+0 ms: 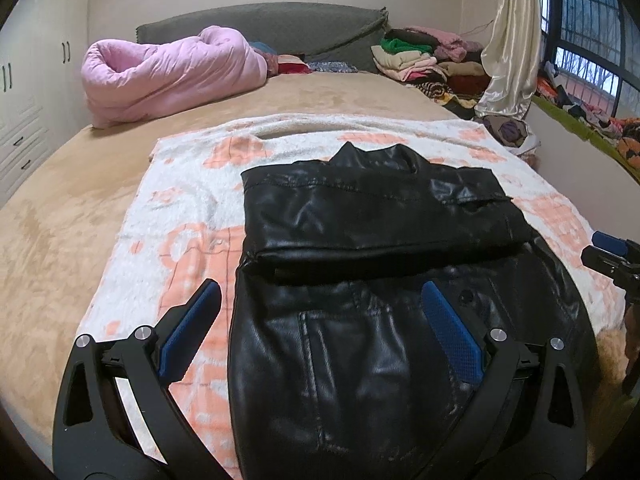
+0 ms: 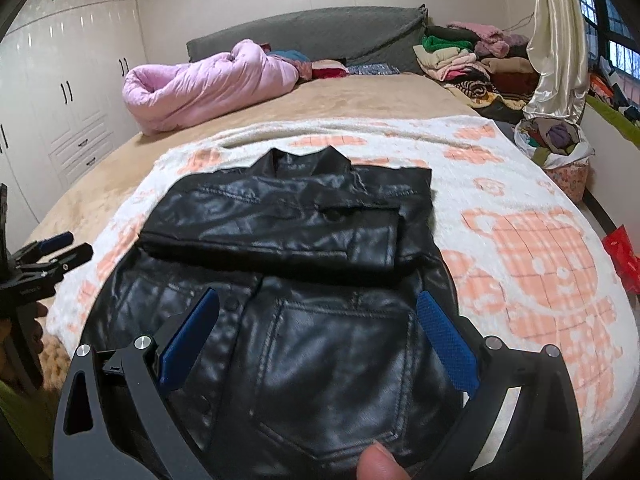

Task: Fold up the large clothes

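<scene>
The left tool (image 1: 320,308) is held wide apart over the near left part of the jacket, nothing being gripped between its blue pads (image 1: 450,332); its left finger is seen over the blanket and its right finger over the leather. The right tool (image 2: 318,316) is likewise spread apart, empty, above the near right part of the jacket, with a pocket seam framed between its fingers. Each tool is also caught at the edge of the other's view.

A bed (image 1: 60,216) covered in tan plush is seen filling most of both views, with a grey headboard (image 1: 280,24) at its far end. A white blanket (image 1: 188,216) with orange bear figures is spread across the near half of the bed. On the blanket a black leather jacket (image 1: 360,340) is laid flat, collar pointing away, with a sleeve (image 1: 380,220) folded crosswise over its chest. A rolled pink quilt (image 1: 160,76) is lying at the far left of the bed, and a pile of clothes (image 1: 416,56) is stacked at the far right, beside a pale curtain (image 1: 508,40). White wardrobes (image 2: 60,80) are lined along the left wall. A fingertip (image 2: 378,462) is visible at the bottom edge of the right view.
</scene>
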`<action>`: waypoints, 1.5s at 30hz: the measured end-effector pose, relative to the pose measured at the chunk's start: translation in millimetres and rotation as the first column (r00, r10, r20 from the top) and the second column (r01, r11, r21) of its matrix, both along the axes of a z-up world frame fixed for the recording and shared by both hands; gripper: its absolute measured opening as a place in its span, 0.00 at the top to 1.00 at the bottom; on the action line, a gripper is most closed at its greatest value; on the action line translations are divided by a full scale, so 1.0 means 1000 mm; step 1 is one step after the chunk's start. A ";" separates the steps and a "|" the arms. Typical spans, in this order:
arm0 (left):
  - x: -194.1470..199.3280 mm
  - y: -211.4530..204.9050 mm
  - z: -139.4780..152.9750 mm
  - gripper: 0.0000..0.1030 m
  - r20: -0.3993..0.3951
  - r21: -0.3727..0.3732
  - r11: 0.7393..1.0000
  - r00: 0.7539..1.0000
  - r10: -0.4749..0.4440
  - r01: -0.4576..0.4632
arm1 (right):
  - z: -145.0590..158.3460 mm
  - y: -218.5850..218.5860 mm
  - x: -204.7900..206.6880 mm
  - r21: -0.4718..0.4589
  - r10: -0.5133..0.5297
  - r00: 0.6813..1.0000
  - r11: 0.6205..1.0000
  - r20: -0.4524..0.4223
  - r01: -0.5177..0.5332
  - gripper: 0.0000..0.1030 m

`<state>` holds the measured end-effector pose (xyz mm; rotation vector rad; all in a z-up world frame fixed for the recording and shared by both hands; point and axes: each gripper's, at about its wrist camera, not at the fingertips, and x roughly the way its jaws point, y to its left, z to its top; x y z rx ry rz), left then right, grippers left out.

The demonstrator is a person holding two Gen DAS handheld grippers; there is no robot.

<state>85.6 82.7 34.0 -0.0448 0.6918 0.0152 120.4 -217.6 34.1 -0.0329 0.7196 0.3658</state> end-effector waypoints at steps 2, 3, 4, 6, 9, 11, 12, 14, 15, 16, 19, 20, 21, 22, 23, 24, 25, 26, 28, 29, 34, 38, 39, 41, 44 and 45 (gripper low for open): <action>-0.004 0.000 -0.002 0.09 -0.009 0.004 1.000 1.000 -0.002 0.002 | -0.003 -0.004 -0.003 -0.004 0.002 1.000 1.000 -0.013 -0.002 0.04; -0.005 0.000 -0.004 0.09 -0.014 0.005 1.000 1.000 -0.002 0.002 | -0.004 -0.006 -0.004 -0.005 0.003 1.000 1.000 -0.019 -0.003 0.04; -0.007 0.000 -0.005 0.09 -0.019 0.008 1.000 1.000 0.000 0.000 | -0.006 -0.008 -0.006 -0.011 0.003 1.000 1.000 -0.027 -0.003 0.04; -0.011 0.000 -0.008 0.09 -0.030 0.013 1.000 1.000 0.001 -0.001 | -0.009 -0.012 -0.009 -0.016 0.001 0.999 1.000 -0.038 -0.002 0.04; -0.015 0.003 -0.014 0.09 -0.047 0.008 1.000 0.999 0.005 -0.005 | -0.015 -0.019 -0.013 -0.018 -0.001 0.998 1.000 -0.065 0.000 0.04; -0.019 0.008 -0.019 0.09 -0.067 0.008 1.000 0.998 0.018 -0.018 | -0.021 -0.024 -0.015 -0.028 -0.002 0.996 1.000 -0.091 -0.001 0.04; -0.021 0.010 -0.021 0.09 -0.074 0.010 1.000 0.997 0.024 -0.024 | -0.024 -0.025 -0.016 -0.031 0.001 0.994 1.000 -0.105 -0.005 0.04; -0.025 0.017 -0.027 0.09 -0.092 0.007 0.999 0.995 0.043 -0.042 | -0.033 -0.030 -0.019 -0.048 0.000 0.990 0.999 -0.140 -0.007 0.04; -0.027 0.020 -0.029 0.09 -0.098 0.002 0.999 0.994 0.049 -0.049 | -0.038 -0.033 -0.021 -0.057 -0.002 0.988 0.998 -0.157 -0.007 0.04; -0.029 0.025 -0.032 0.09 -0.111 -0.007 0.998 0.992 0.059 -0.060 | -0.042 -0.035 -0.022 -0.062 -0.003 0.986 0.998 -0.169 -0.007 0.04; -0.035 0.035 -0.039 0.09 -0.138 -0.019 0.997 0.988 0.074 -0.077 | -0.056 -0.046 -0.027 -0.062 -0.011 0.978 0.998 -0.209 -0.002 0.04; -0.036 0.037 -0.041 0.09 -0.151 -0.027 0.997 0.986 0.074 -0.079 | -0.060 -0.050 -0.029 -0.060 -0.016 0.975 0.998 -0.222 0.002 0.04; -0.039 0.041 -0.045 0.09 -0.170 -0.047 0.996 0.983 0.069 -0.078 | -0.064 -0.053 -0.030 -0.059 -0.019 0.973 0.998 -0.232 0.006 0.04; -0.041 0.045 -0.050 0.09 -0.187 -0.066 0.995 0.980 0.066 -0.079 | -0.069 -0.059 -0.031 -0.058 -0.027 0.969 0.998 -0.247 0.013 0.04; -0.043 0.049 -0.055 0.09 -0.202 -0.076 0.993 0.977 0.069 -0.086 | -0.072 -0.062 -0.032 -0.057 -0.033 0.966 0.998 -0.255 0.019 0.04; -0.046 0.051 -0.058 0.09 -0.213 -0.079 0.993 0.974 0.070 -0.089 | -0.075 -0.066 -0.034 -0.056 -0.037 0.963 0.998 -0.267 0.023 0.04; -0.049 0.052 -0.061 0.09 -0.221 -0.083 0.993 0.973 0.069 -0.089 | -0.077 -0.068 -0.035 -0.054 -0.038 0.961 0.998 -0.276 0.024 0.04; -0.053 0.054 -0.065 0.09 -0.231 -0.092 0.992 0.971 0.064 -0.088 | -0.081 -0.071 -0.037 -0.053 -0.037 0.957 0.998 -0.288 0.023 0.04; -0.059 0.056 -0.069 0.09 -0.231 -0.110 0.990 0.971 0.058 -0.085 | -0.085 -0.074 -0.040 -0.053 -0.033 0.952 0.998 -0.304 0.017 0.04; -0.064 0.057 -0.070 0.09 -0.226 -0.123 0.989 0.973 0.047 -0.077 | -0.088 -0.076 -0.042 -0.051 -0.028 0.949 0.999 -0.315 0.012 0.04; -0.075 0.058 -0.074 0.09 -0.233 -0.135 0.988 0.972 0.035 -0.068 | -0.095 -0.078 -0.049 -0.036 -0.001 0.941 0.999 -0.340 -0.012 0.05; -0.083 0.053 -0.077 0.14 -0.249 -0.151 0.988 0.969 -0.008 -0.030 | -0.101 -0.080 -0.051 -0.034 0.003 0.931 0.999 -0.364 -0.016 0.05; -0.084 0.051 -0.078 0.18 -0.254 -0.162 0.987 0.967 -0.022 -0.021 | -0.103 -0.081 -0.052 -0.035 0.000 0.930 0.999 -0.369 -0.014 0.05; -0.087 0.049 -0.083 0.19 -0.270 -0.199 0.980 0.961 -0.053 -0.002 | -0.106 -0.083 -0.054 -0.042 -0.004 0.925 0.999 -0.380 -0.012 0.05; -0.090 0.044 -0.091 0.37 -0.295 -0.229 0.973 0.952 -0.085 0.015 | -0.111 -0.088 -0.056 -0.038 -0.007 0.920 0.999 -0.392 -0.009 0.07; -0.091 0.040 -0.096 0.37 -0.313 -0.230 0.973 0.945 -0.094 0.021 | -0.111 -0.089 -0.057 -0.037 -0.007 0.920 0.999 -0.392 -0.008 0.08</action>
